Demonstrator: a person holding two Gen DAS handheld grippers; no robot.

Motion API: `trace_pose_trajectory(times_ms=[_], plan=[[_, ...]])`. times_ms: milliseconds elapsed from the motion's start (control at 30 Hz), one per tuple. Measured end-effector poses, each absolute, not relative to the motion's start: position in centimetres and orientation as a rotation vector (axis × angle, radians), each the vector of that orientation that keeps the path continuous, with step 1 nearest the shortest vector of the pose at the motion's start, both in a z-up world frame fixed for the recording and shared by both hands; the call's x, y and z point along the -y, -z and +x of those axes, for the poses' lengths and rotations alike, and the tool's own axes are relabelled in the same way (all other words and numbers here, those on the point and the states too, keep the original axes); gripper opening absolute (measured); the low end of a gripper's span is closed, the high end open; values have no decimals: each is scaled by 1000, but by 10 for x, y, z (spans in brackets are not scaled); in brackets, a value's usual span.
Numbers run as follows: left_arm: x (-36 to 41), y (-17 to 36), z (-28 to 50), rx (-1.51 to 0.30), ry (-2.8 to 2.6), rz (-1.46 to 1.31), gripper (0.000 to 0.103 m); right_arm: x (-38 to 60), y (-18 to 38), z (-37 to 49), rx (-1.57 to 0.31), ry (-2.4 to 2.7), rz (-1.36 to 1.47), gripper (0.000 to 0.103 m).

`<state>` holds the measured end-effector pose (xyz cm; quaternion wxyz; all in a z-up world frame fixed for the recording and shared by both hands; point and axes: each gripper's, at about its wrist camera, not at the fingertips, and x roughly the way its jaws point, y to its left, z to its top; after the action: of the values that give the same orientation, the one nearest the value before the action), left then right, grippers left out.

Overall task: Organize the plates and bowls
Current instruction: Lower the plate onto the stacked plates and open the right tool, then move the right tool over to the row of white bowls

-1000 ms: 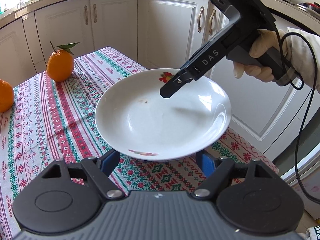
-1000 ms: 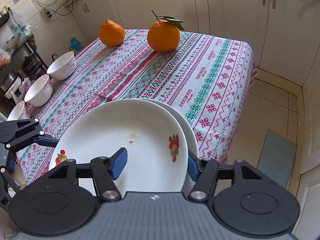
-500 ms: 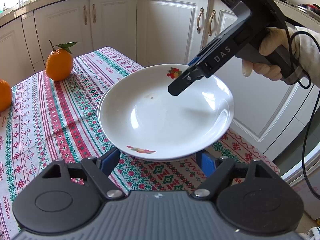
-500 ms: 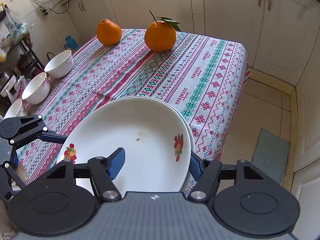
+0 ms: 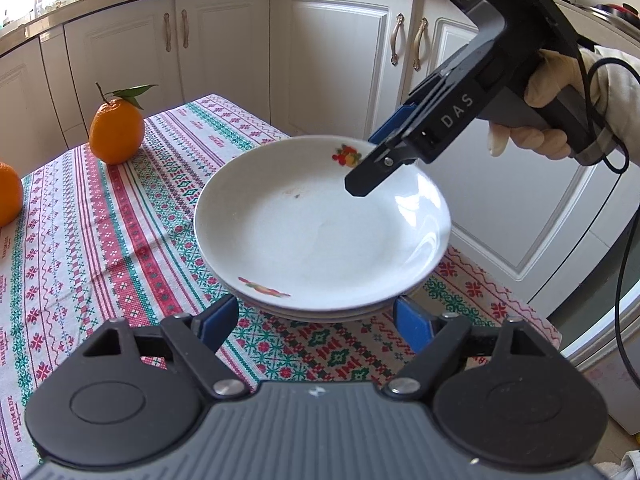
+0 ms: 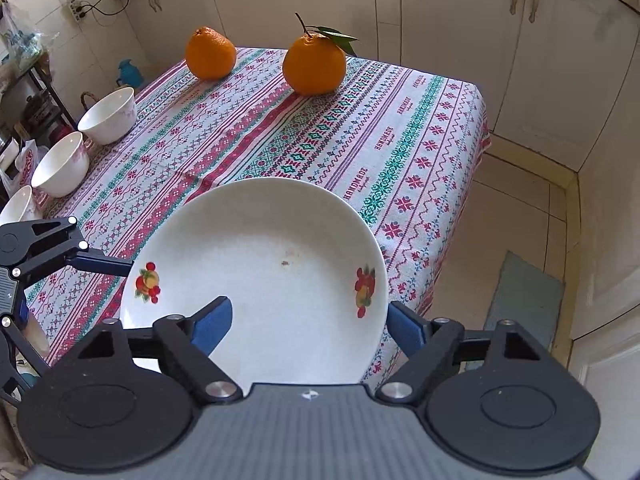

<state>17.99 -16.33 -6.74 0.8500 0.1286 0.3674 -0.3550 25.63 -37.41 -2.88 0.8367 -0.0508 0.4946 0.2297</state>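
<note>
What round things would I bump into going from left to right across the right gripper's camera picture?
Middle white china bowl → back white china bowl → plain orange fruit → white plate with fruit pictures → orange fruit with a green leaf.

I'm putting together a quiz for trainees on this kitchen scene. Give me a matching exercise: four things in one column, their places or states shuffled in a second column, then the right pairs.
Things
1. white fruit-printed plate
2. leafy-stemmed orange
3. three white ceramic bowls
4. right claw

Places or states
A. lined along the patterned tablecloth's left edge
B. open above the plate's rim
C. on top of the plate stack
D. at the table's far end, beside a stemless orange

Pairs: 1-C, 2-D, 3-A, 4-B
</note>
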Motion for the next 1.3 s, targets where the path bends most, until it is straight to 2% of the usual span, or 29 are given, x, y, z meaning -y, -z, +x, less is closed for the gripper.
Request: trace_pose_trajectory(times_ms=[67, 133, 500, 700, 1300], plan=[[162, 66, 179, -766, 747, 271, 86, 373, 26, 254, -1031, -507, -98, 101], [160, 64, 177, -754, 745, 267, 88, 369, 21, 250, -1007, -502, -109, 103], [141, 44, 160, -639, 728, 253, 95, 328, 2, 219, -944, -496, -206, 103], [120, 29, 148, -593, 700, 238, 96, 303, -9, 203, -894, -538, -194, 103], [-3, 12, 88, -525, 417, 200, 98, 182, -25, 164, -758, -535, -257, 103]])
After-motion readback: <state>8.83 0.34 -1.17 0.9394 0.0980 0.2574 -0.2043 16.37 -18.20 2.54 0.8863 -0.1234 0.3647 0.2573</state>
